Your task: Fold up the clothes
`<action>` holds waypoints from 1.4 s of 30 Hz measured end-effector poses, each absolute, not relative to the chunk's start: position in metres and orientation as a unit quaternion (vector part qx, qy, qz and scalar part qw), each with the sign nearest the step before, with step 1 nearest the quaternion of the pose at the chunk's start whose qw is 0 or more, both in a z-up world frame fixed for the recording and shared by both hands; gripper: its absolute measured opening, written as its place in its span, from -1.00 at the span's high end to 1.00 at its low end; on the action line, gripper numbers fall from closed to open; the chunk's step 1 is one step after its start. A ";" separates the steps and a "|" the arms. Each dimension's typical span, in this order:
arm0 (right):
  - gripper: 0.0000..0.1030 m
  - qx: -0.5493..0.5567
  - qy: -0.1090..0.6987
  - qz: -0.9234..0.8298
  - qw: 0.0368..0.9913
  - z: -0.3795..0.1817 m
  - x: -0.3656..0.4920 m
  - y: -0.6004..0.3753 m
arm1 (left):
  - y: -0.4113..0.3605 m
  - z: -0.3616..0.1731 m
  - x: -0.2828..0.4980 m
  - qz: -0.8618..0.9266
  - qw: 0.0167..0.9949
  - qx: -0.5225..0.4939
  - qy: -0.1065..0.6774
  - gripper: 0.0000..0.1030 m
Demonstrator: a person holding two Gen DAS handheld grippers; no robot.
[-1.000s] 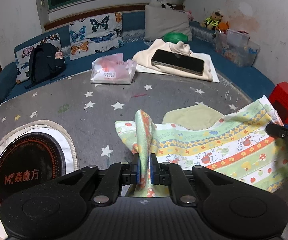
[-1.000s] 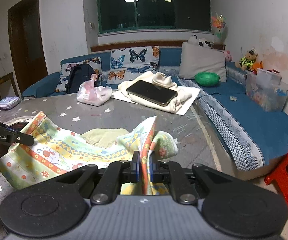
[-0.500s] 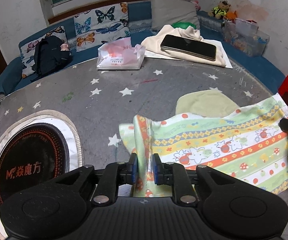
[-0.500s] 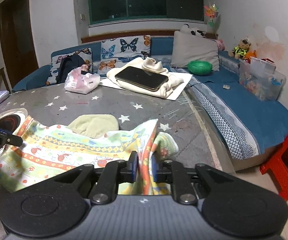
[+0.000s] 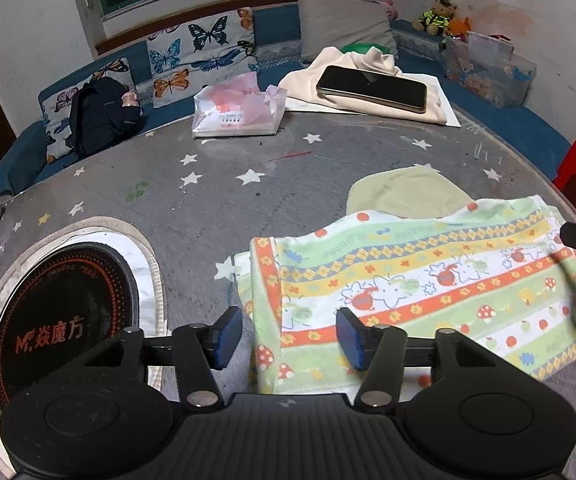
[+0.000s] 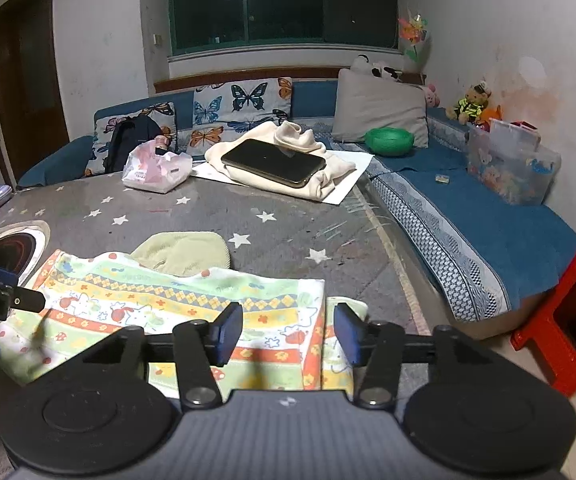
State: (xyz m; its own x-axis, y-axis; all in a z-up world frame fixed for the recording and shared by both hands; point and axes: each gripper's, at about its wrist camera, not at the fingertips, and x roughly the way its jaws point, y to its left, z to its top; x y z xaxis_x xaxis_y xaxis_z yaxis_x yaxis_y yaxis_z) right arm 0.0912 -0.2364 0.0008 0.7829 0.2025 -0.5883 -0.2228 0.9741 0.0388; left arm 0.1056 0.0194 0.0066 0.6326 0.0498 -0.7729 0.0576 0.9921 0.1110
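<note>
Step in hand: a fold is laid down. The patterned cloth (image 5: 415, 280) lies doubled over on the grey starred surface (image 5: 248, 184), and I judge the release is just done.
Cloth position: on the near right part of the surface, its far edge overlapping a plain pale-green piece (image 5: 403, 198); the round burner plate (image 5: 60, 312) sits well apart to the left.
Left hand-held gripper (image 5: 289, 338): jaws spread wide, holding nothing. The cloth's folded left edge lies between the blue pads but touches neither.
Right hand-held gripper (image 6: 288, 334): released too, jaws wide, poised low over the cloth's right edge.
Pose: both tools sit low and close over the near hem, one at each end, pointing across the surface toward the sofa (image 6: 487, 216).
Next move, my read: the cloth looks like a long strip now, so one end wants picking up and carrying over to the other. That calls for a clean pinch through both layers, or the fold will slip apart.
</note>
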 end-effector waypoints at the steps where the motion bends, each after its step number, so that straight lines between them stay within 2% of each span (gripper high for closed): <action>1: -0.25 -0.017 0.308 0.113 0.944 0.001 0.090 -0.235 | 0.019 0.007 0.104 -0.003 0.902 0.063 0.427 -0.17; 5: -0.64 -0.018 0.301 0.113 0.947 0.004 0.084 -0.232 | 0.017 0.008 0.097 -0.003 0.904 0.066 0.422 -0.44; 10: -0.99 -0.027 0.291 0.099 0.951 0.006 0.074 -0.226 | 0.014 0.008 0.086 -0.001 0.906 0.074 0.416 -0.71; 14: -1.00 -0.028 0.288 0.093 0.953 0.005 0.065 -0.224 | 0.012 0.008 0.077 0.002 0.909 0.076 0.409 -0.90; 19: -1.00 -0.028 0.285 0.086 0.954 0.002 0.053 -0.222 | 0.010 0.005 0.064 0.003 0.911 0.076 0.406 -0.99; 42: -1.00 0.000 0.273 0.085 0.958 -0.002 -0.003 -0.222 | 0.001 -0.002 0.011 0.003 0.913 0.071 0.402 -1.00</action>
